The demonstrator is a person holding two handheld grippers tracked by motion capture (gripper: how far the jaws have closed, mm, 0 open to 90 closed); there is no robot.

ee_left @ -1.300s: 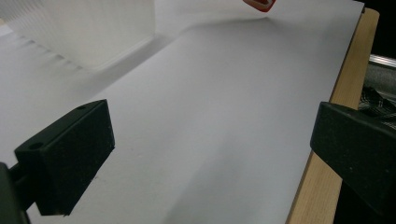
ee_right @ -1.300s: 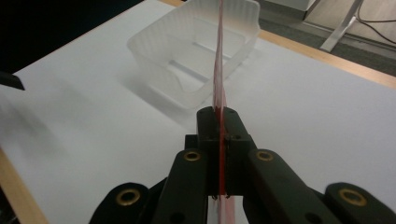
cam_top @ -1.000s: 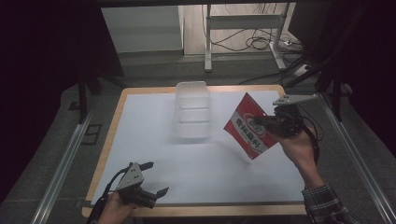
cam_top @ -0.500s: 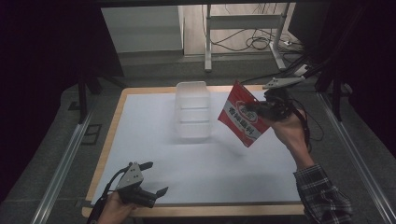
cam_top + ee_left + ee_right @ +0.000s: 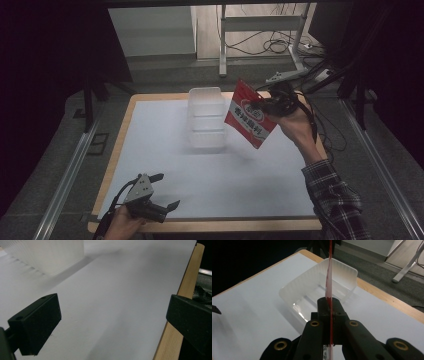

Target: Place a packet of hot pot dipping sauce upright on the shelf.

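Observation:
A red and white snack packet (image 5: 249,120) hangs in the air at the right of the table, held by its edge in my right gripper (image 5: 265,106), which is shut on it. In the right gripper view the packet (image 5: 329,277) shows edge-on between the closed jaws, above and just short of a clear plastic tub (image 5: 319,287). The tub (image 5: 205,116) stands at the table's far middle, just left of the packet. My left gripper (image 5: 162,192) rests low at the front left corner, open with nothing between its jaws.
The table has a white top (image 5: 165,150) with a wooden rim (image 5: 215,225). Its front edge (image 5: 172,322) runs close beside my left gripper's jaw. Cables (image 5: 270,45) and a metal stand lie on the floor behind the table.
My right gripper has carried the packet up and to the left, toward the tub. The left gripper has stayed where it was.

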